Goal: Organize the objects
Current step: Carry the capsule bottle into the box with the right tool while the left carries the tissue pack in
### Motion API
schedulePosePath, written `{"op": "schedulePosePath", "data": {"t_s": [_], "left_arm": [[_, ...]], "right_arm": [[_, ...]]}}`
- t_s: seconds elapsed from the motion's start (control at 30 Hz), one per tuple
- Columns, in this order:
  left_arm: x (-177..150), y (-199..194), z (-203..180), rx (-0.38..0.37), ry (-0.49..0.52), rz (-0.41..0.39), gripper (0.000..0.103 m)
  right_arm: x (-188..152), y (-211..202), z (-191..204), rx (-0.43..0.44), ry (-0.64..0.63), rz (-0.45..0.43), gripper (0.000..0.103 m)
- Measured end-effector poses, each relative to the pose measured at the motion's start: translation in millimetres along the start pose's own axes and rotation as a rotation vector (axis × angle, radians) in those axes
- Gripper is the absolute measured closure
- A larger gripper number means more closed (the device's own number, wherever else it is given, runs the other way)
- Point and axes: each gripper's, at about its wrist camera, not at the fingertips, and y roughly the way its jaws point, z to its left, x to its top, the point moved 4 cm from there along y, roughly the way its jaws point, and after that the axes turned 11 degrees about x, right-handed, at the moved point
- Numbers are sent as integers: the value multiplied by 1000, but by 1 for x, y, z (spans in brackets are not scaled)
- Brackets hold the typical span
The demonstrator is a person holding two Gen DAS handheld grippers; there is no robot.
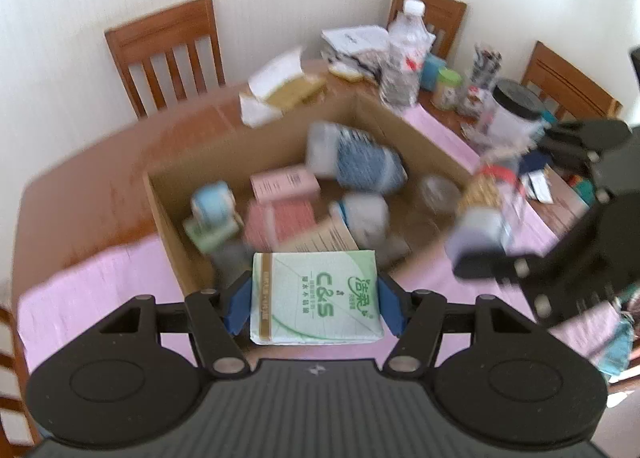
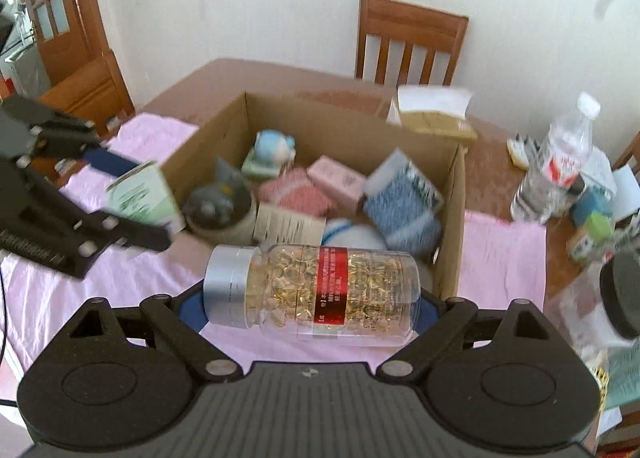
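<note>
The left gripper (image 1: pixel 316 298) is clamped on a green and white tissue pack (image 1: pixel 315 296), its blue pads (image 1: pixel 237 308) pressing the pack's two sides. The right gripper (image 2: pixel 308 298) is closed around a clear capsule bottle (image 2: pixel 310 290) lying crosswise between its fingers. Both grippers are held side by side, near each other, pointing the same way.

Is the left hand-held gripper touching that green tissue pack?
Touching. The left wrist view shows the left hand-held gripper with a blue pad pressed flat against each side of the tissue pack, no gap either side, holding it above the box.
</note>
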Motion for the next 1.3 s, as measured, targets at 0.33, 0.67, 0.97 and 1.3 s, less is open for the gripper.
{"op": "schedulePosePath", "data": {"t_s": [0.33, 0.67, 0.97, 1.3], "left_arm": [[61, 56, 20, 70, -17, -26, 39], [65, 76, 47, 124, -95, -26, 9], [52, 55, 58, 189, -86, -67, 3], [37, 42, 67, 235, -135, -75, 2]], "right_arm": [[32, 14, -13, 11, -4, -32, 7], [46, 34, -34, 1, 14, -28, 7], [71, 57, -41, -4, -15, -30, 7], [89, 65, -43, -17, -34, -74, 0]]}}
